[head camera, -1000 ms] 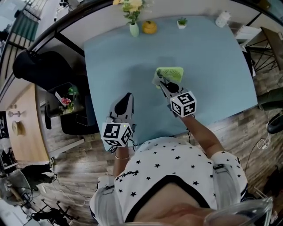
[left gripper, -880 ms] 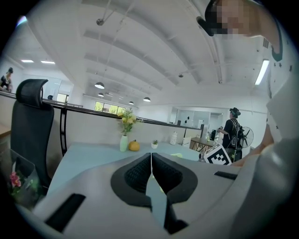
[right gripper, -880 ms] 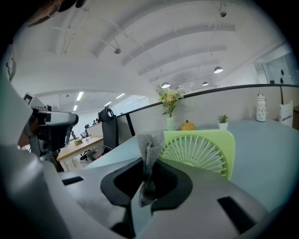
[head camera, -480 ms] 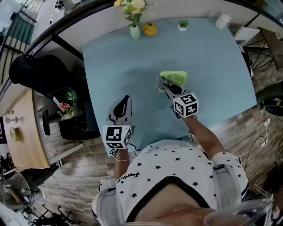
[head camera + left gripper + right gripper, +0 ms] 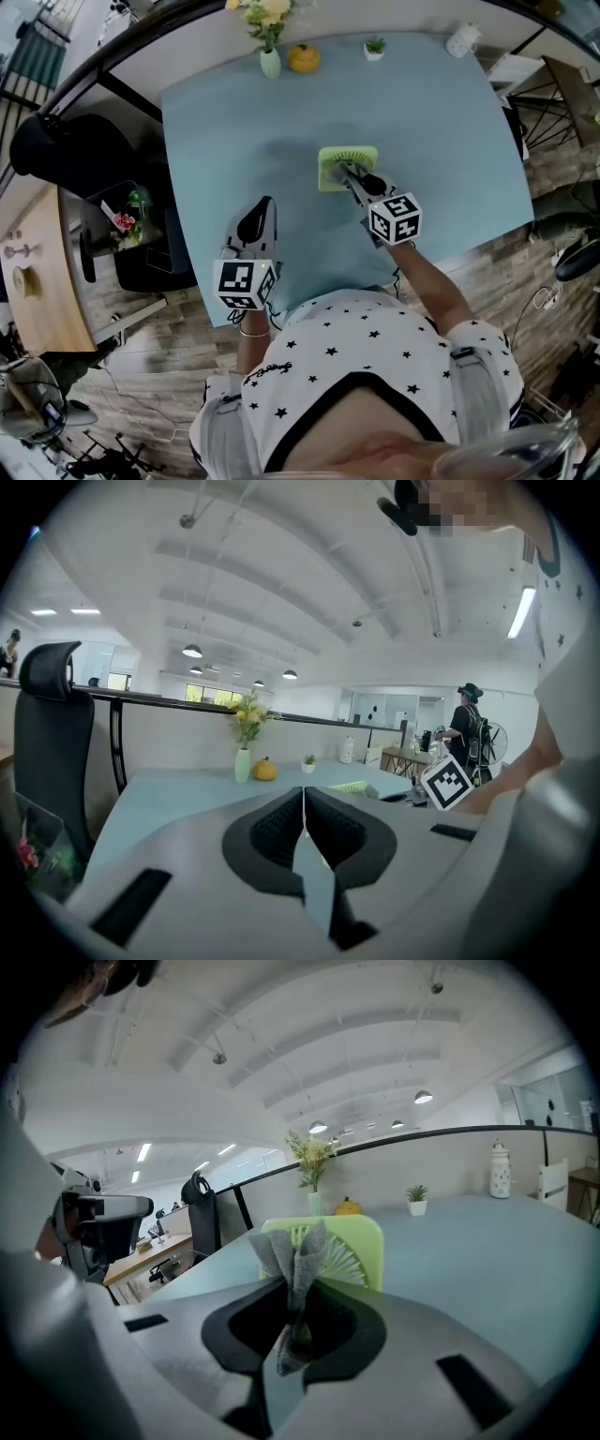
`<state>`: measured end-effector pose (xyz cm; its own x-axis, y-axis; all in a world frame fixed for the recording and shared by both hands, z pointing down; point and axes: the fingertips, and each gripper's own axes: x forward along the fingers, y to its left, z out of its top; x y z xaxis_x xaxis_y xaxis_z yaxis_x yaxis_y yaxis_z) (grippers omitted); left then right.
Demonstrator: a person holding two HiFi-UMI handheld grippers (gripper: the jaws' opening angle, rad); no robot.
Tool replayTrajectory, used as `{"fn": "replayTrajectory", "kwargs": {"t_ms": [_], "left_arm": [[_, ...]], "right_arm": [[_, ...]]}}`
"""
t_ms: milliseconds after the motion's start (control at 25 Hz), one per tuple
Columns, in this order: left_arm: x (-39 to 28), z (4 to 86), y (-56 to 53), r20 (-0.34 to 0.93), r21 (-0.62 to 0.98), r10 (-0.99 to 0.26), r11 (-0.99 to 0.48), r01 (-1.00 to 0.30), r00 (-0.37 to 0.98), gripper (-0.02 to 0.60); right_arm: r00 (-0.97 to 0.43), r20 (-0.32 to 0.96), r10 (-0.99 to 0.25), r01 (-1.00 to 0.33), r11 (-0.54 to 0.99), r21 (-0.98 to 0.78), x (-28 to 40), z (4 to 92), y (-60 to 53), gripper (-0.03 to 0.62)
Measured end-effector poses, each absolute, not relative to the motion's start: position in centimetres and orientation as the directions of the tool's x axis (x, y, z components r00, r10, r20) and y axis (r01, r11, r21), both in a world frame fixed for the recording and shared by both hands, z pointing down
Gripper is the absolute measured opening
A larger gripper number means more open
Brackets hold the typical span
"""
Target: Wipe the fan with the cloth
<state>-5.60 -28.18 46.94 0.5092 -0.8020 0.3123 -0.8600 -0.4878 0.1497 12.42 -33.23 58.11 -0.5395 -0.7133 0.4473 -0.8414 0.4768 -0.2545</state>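
A small light-green fan (image 5: 346, 167) lies on the blue table (image 5: 441, 131), its square frame and white grille (image 5: 349, 1265) close ahead in the right gripper view. My right gripper (image 5: 347, 172) is shut on a grey cloth (image 5: 293, 1258), whose bunched end sticks up in front of the fan's near face. In the head view the jaws reach over the fan's near edge. My left gripper (image 5: 257, 223) is shut with nothing between its jaws, held over the table's near left part, away from the fan.
Along the far table edge stand a vase of flowers (image 5: 268, 58), an orange pumpkin (image 5: 302, 58), a small potted plant (image 5: 373, 47) and a white bottle (image 5: 461, 40). A black office chair (image 5: 56, 150) stands left of the table.
The fan, with my right gripper and cloth at it, sits a little further left and nearer in view than before. The left gripper has hardly moved.
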Motion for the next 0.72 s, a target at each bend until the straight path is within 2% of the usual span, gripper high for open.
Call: {"fn": "replayTrajectory", "kwargs": {"t_ms": [400,720], "left_arm": [[-3.0,45.9,-27.7,0.308,0.139,-0.797,-0.503,-0.853,0.52,0.031],[-2.3,45.6,-27.2,0.308,0.129,-0.807,-0.489,-0.863,0.504,0.031]], "right_arm": [[-0.468,0.466,-0.751,-0.884,0.408,-0.23,17.9,58.3,-33.1,0.041],[-0.473,0.466,-0.748,-0.88,0.423,-0.215,18.6,58.4,-33.1,0.041]]}}
